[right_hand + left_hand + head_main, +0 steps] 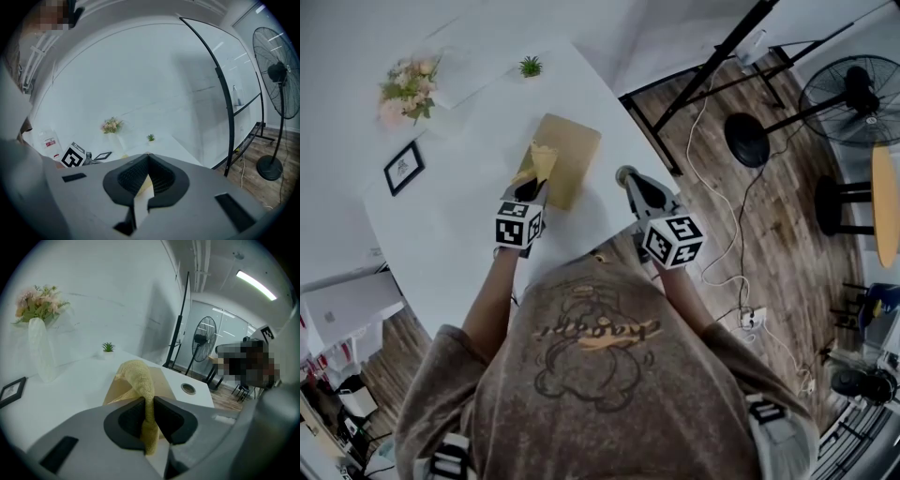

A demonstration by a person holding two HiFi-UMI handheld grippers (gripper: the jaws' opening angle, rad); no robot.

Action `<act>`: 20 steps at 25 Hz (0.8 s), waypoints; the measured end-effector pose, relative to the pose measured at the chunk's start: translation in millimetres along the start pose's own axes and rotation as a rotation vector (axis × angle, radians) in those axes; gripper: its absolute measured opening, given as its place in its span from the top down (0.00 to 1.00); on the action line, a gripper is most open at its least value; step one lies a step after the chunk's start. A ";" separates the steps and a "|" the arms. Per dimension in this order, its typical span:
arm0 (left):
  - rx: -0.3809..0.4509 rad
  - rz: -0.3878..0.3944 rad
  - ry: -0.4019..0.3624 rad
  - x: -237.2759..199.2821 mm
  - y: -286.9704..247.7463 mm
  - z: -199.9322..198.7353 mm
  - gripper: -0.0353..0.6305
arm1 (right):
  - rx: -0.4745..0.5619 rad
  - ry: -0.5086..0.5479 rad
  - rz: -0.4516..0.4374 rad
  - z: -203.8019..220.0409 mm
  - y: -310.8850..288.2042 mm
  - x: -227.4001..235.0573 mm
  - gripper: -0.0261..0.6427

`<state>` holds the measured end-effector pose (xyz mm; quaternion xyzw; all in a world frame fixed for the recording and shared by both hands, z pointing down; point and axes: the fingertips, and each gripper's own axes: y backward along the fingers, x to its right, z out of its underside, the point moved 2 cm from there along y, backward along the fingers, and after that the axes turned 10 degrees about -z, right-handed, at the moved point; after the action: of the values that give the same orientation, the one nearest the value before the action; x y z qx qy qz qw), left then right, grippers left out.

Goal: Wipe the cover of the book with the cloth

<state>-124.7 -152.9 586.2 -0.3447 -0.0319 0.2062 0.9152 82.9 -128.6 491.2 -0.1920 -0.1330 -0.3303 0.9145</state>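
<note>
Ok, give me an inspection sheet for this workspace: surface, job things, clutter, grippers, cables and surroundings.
Surface: white table, with a round cable hole.
Job's things: tan book lying flat; yellow cloth draped on its near left part.
Clutter: flowers, picture frame, small plant, all at the far side.
Grippers: left gripper shut on the cloth; right gripper shut, empty, by the table's right edge.
Cables: white cables and a power strip on the floor.
Surroundings: wooden floor, fan, black stand.
</note>
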 end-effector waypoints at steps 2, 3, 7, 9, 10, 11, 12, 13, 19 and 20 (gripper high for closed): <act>-0.006 0.022 -0.010 9.8 -0.3 2.3 0.88 | 0.003 -0.002 0.006 1.5 1.8 0.1 0.96; -0.008 0.032 -0.011 14.1 -0.6 3.2 0.87 | 0.005 -0.004 0.009 2.0 2.8 0.4 0.96; -0.016 0.074 -0.006 31.5 -1.1 5.4 0.88 | 0.011 -0.014 0.026 4.2 10.2 3.0 0.96; -0.019 0.089 -0.008 39.4 -0.5 6.7 0.88 | 0.015 -0.019 0.035 4.7 14.5 3.9 0.96; -0.021 0.097 -0.006 42.9 -0.1 7.3 0.88 | 0.016 -0.021 0.039 4.7 16.3 4.2 0.96; -0.023 0.106 -0.002 46.5 0.4 7.8 0.88 | 0.018 -0.023 0.042 4.7 17.7 4.3 0.96; -0.025 0.117 0.001 50.3 0.7 8.4 0.88 | 0.020 -0.025 0.045 4.6 18.7 4.5 0.96; -0.029 0.131 0.003 54.5 0.7 9.2 0.87 | 0.021 -0.027 0.048 4.8 19.5 4.8 0.96; -0.046 0.216 0.049 79.3 -0.6 14.4 0.88 | 0.026 -0.031 0.062 7.6 24.1 6.5 0.96; -0.049 0.230 0.067 83.1 -0.5 14.9 0.88 | 0.027 -0.032 0.065 7.7 25.3 6.5 0.96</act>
<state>-51.6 -110.8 590.9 -0.3752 0.0333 0.2976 0.8772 103.5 -110.9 493.9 -0.1889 -0.1458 -0.2956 0.9250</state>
